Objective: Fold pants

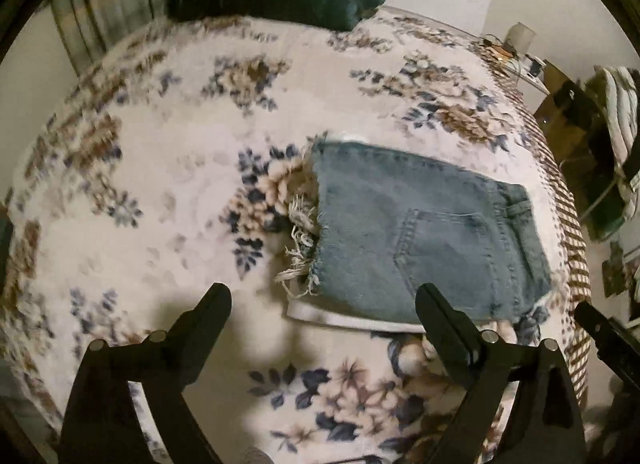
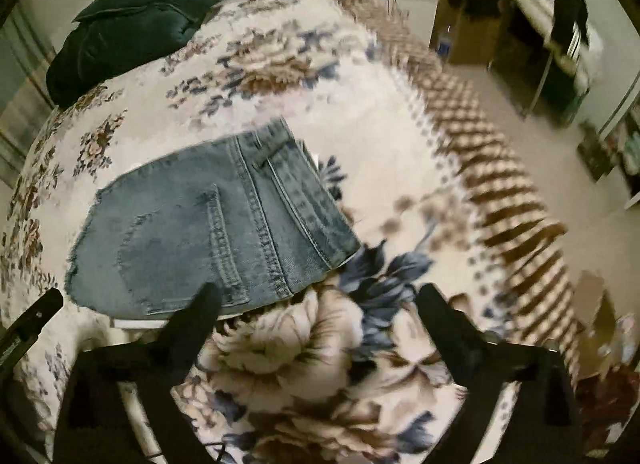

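Both hand-held grippers (image 1: pixel 323 302) (image 2: pixel 318 302) apparently just short of shorts (image 1: pixel 424 236).

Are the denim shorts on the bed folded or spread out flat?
Folded. The denim shorts lie as a compact stack on the floral blanket, with only one back pocket showing.
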The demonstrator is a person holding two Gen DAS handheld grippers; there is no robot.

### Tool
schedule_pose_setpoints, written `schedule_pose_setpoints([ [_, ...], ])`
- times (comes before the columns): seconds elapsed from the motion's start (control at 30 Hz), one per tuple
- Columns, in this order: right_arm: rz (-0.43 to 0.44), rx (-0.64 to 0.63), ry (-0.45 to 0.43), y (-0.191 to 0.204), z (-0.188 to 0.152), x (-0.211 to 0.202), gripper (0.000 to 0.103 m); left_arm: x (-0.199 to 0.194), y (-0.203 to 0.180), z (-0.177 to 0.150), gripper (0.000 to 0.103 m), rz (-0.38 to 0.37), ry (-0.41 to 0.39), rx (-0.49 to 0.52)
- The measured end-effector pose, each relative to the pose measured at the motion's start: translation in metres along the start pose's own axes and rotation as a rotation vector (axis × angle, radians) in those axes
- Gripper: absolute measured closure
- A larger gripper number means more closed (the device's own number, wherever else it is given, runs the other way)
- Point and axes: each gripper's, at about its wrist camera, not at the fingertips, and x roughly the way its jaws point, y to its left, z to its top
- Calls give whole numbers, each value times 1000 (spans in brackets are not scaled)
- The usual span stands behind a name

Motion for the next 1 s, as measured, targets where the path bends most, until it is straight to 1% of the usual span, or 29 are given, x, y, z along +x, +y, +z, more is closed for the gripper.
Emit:
schedule_pose_setpoints([
  [0.13, -50, -50, -70, 9, -4, -57, 0, -50, -11, 1, 8, 27, -49, 33],
  [0.27, -49, -71, -116, 9, -10, -117, 0, -109, -19, -5, 8, 42, -98, 46],
  [0.33, -37, -78, -138, 7, -15, -150, 0, -145, -24, -11, 8, 52, -131, 58],
  [0.4, -22, -87, -161, 4, -22, -183, 0, -172, -28, -17, 8, 57, -153, 59],
  [0.43, -21, -90, -176, 2, -26, -201, 0, -194, -30, -22, 8, 58, -171, 61],
  [0.53, -5, -107, -228, -5, -40, -257, 0, -239, -34, -34, 8, 64, -206, 68],
  [0.73, 26, -137, -334, -19, -73, -368, 0, -332, -42, -69, 8, 47, -278, 69],
  [0.83, 31, -154, -380, -26, -94, -422, 0, -366, -44, -86, 8, 37, -302, 68],
  [1.0, 54, -164, -420, -41, -128, -492, 0, -414, -47, -114, 8, 43, -332, 68],
])
